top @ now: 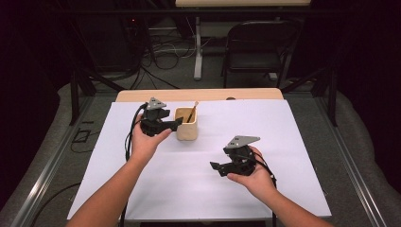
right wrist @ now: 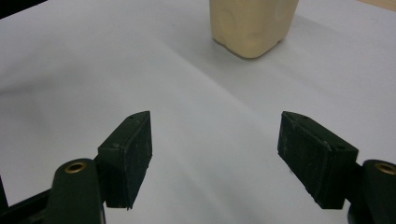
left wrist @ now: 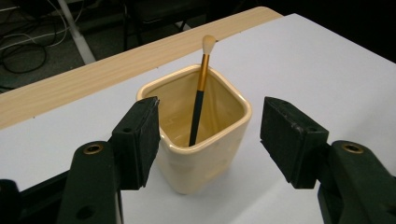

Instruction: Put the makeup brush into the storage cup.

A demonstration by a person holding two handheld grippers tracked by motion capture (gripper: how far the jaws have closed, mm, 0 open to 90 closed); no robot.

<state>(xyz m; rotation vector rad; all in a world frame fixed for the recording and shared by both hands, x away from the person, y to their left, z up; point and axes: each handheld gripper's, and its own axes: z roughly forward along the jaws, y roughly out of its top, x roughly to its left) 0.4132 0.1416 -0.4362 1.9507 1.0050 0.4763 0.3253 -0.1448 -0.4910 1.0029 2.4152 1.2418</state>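
Observation:
A cream square cup (top: 187, 126) stands on the white sheet (top: 198, 189) with a black-and-gold brush (top: 191, 114) leaning inside it, bristle tip up. My left gripper (top: 178, 123) hovers just left of the cup, jaws open and pointing at it. In the left gripper view the cup (left wrist: 205, 144) sits just beyond and between the wide-open jaws, the brush (left wrist: 200, 95) upright in it; the pads do not press on it. My right gripper (top: 215, 168) is held over the sheet to the front right, open, with nothing between its jaws. The cup's base (right wrist: 252, 23) lies farther ahead.
The white sheet covers a wooden table whose far edge (top: 198, 94) shows behind the cup. Beyond the table stand a dark folding chair (top: 257, 47) and cables on the floor. Metal rails (top: 52, 156) run along both sides.

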